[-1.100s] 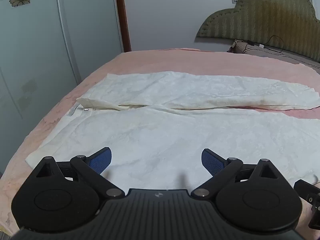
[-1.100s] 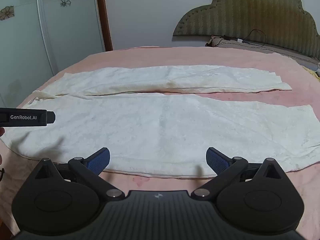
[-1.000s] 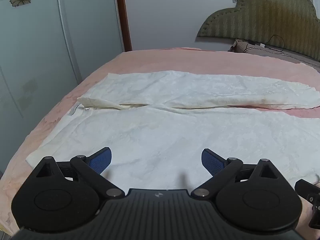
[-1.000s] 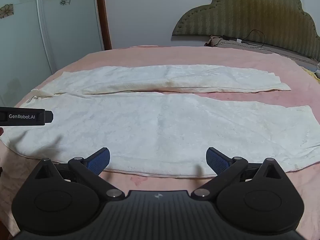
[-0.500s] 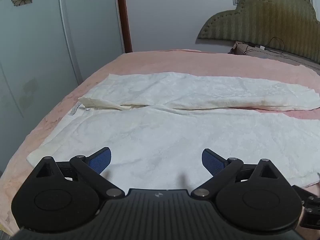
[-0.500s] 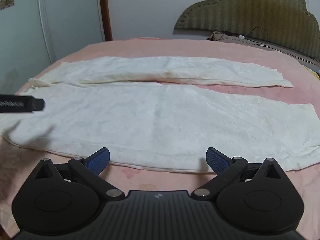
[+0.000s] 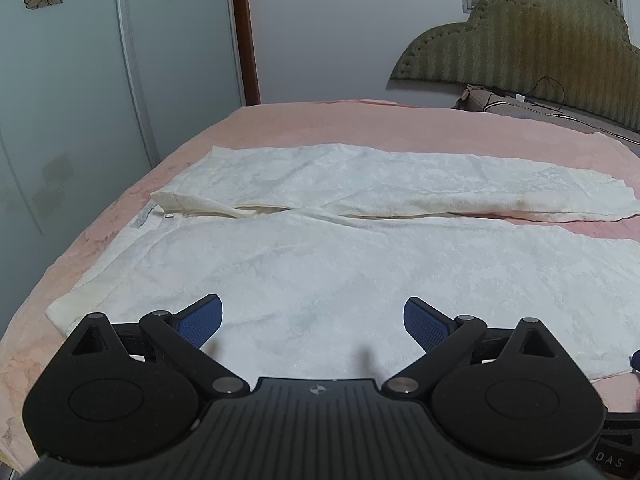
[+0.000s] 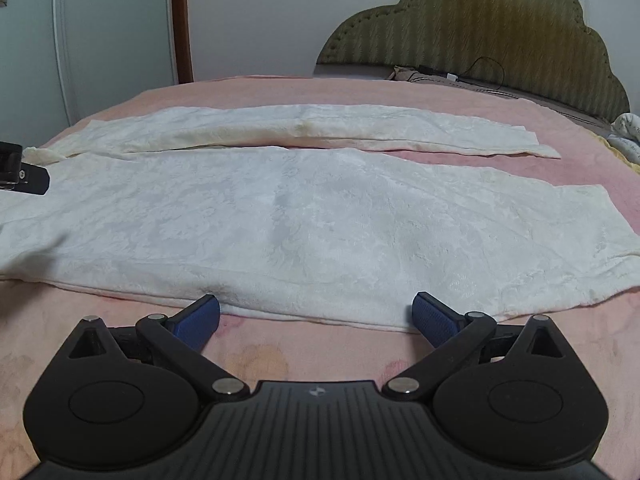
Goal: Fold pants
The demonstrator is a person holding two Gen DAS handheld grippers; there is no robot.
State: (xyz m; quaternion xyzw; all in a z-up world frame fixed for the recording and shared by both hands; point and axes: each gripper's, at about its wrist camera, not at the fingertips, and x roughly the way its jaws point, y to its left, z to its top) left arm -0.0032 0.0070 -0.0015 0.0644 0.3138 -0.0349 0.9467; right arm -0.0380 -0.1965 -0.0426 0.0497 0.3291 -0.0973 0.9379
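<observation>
Right wrist: right gripper [image 8: 316, 318] lower, nearer pants [image 8: 304, 220] hem | both jaws wide, empty | left gripper [image 7: 312, 320] unchanged

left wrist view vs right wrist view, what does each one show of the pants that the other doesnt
Only the left wrist view shows the waistband end with its small tag. Only the right wrist view shows the near leg's hem, the near long edge against the pink bedsheet, and the left tool's body at its left edge. Both show the white pants spread flat with legs apart, the headboard, and an open, empty tool in front.
</observation>
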